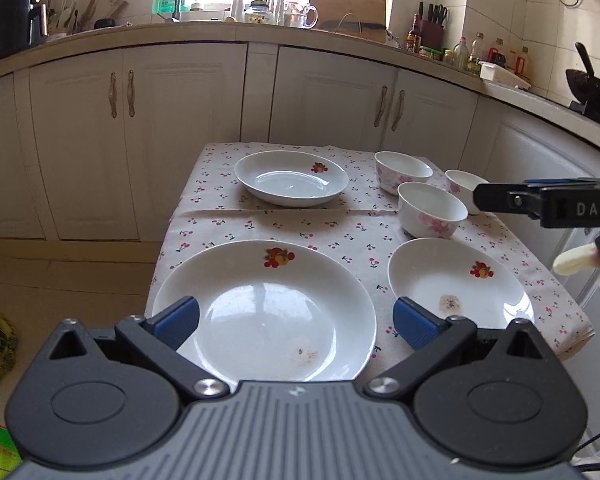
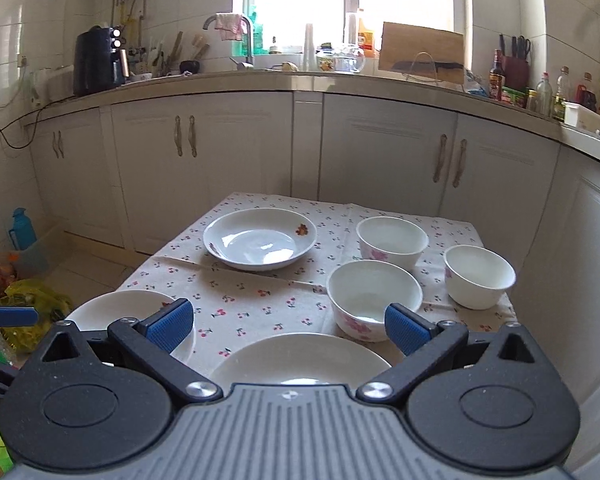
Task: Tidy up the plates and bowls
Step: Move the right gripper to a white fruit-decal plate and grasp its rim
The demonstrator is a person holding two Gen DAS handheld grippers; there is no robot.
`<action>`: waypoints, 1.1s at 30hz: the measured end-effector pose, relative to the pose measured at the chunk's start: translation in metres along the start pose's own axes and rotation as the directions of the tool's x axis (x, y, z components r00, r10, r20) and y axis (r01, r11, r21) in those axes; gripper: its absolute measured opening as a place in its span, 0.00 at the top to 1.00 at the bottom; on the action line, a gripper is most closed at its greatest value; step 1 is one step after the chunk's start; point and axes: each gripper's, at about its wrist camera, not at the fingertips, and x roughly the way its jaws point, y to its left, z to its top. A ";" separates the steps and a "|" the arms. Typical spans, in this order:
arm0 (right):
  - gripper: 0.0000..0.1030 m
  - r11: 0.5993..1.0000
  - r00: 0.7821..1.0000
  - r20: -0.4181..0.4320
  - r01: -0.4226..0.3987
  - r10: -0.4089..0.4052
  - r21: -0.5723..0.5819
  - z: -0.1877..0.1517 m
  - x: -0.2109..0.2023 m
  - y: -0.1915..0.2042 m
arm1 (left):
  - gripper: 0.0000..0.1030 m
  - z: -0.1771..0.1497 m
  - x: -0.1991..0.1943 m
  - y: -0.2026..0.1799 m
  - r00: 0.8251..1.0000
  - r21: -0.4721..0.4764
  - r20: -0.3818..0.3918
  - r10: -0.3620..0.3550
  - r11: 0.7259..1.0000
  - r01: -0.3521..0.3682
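Both grippers are seen spread wide, nothing grasped in either. In the left wrist view, the left gripper (image 1: 296, 322) is held low at the bottom centre of the frame, its blue pads (image 1: 178, 320) parted over the large near plate (image 1: 264, 312), which lies at lower centre on the cherry-print tablecloth (image 1: 300, 226) covering the table. A second plate (image 1: 460, 284) is seen at lower right, just beside the first but apart from it, a brownish smear showing near its front. A third plate (image 1: 292, 178) is placed further back, at centre frame. Three pink-flowered bowls are grouped at right of centre: the nearest bowl (image 1: 432, 210), a rear bowl (image 1: 402, 172) behind it, and a far-right bowl (image 1: 464, 190) partly hidden by a black tool reaching in from the right edge. In the right wrist view, the right gripper (image 2: 288, 328) is released too, held over the near edge of the table at bottom centre; one plate is partly covered by its body, and the nearest bowl is found just behind its right pad. Cabinets (image 1: 148, 136) fill the upper half of the left wrist view.
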 end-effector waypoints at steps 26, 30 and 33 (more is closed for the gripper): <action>0.00 0.981 0.960 -0.205 -0.194 0.191 0.008 0.014 0.088 0.049 | 0.01 -0.050 0.031 0.052 0.987 0.176 -0.158 -0.032 0.983 0.060; 0.00 0.980 0.955 -0.227 -0.197 0.190 -0.008 0.014 0.097 0.055 | 0.01 -0.048 0.041 0.052 0.983 0.200 -0.172 -0.055 0.976 0.090; 0.00 0.978 0.950 -0.243 -0.207 0.196 -0.020 0.013 0.103 0.058 | 0.01 -0.047 0.047 0.054 0.980 0.194 -0.179 -0.090 0.973 0.125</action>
